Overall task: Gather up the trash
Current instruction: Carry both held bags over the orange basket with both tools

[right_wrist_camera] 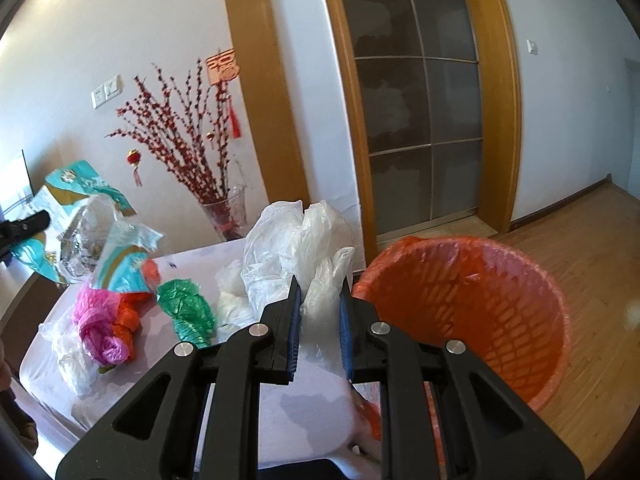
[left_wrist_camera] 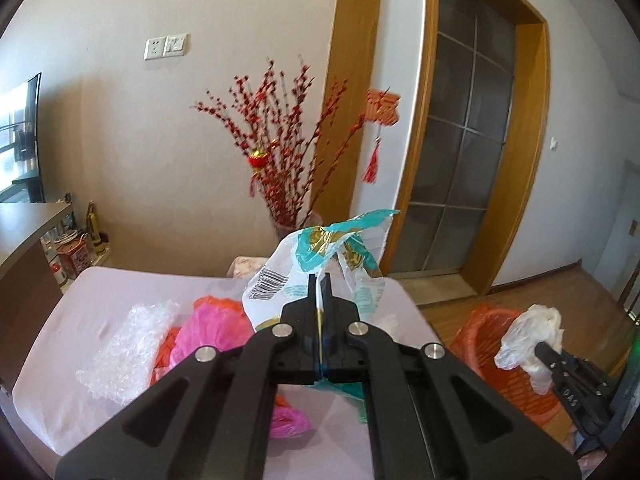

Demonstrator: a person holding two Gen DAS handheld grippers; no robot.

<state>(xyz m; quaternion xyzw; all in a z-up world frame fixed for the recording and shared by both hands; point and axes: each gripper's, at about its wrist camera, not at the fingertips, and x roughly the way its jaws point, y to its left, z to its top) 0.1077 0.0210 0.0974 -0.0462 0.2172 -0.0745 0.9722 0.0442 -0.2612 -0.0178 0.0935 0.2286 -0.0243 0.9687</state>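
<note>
White walls and a honey-coloured wooden door frame (right_wrist_camera: 496, 92) with frosted glass panes back this one, wooden floor (right_wrist_camera: 592, 248) running off at three o'clock. Up front, a low table under a pale lilac cloth (left_wrist_camera: 92, 300) carries the litter.

Left gripper (left_wrist_camera: 320, 280) is clenched tight on a crumpled teal, gold and white printed plastic wrapper (left_wrist_camera: 316, 256), lifted clear of the table. Its long axis stands roughly upright in the left wrist view, torn teal end pointing to one o'clock, barcode panel facing the camera at ten o'clock of the fingertips.

Right gripper (right_wrist_camera: 320, 284) grasps a bunched translucent white plastic bag (right_wrist_camera: 296, 248) between its blue pads, jaws only narrowly apart around the film. The bag billows upward, long axis near vertical, loose ends toward twelve o'clock. From the left wrist it hangs in front of the round orange mesh plastic bin with an orange liner (left_wrist_camera: 508, 356), out at four o'clock on the floor, just beside the table's edge.

Left on the cloth: a clear bubble-wrap sheet (left_wrist_camera: 128, 340) at nine o'clock, a pink plastic bag (left_wrist_camera: 212, 332) bundled with an orange one, a crumpled green foil bag (right_wrist_camera: 188, 312). Behind the table, at twelve o'clock, a glass vase of red berry branches (left_wrist_camera: 280, 136) stands against the wall.
</note>
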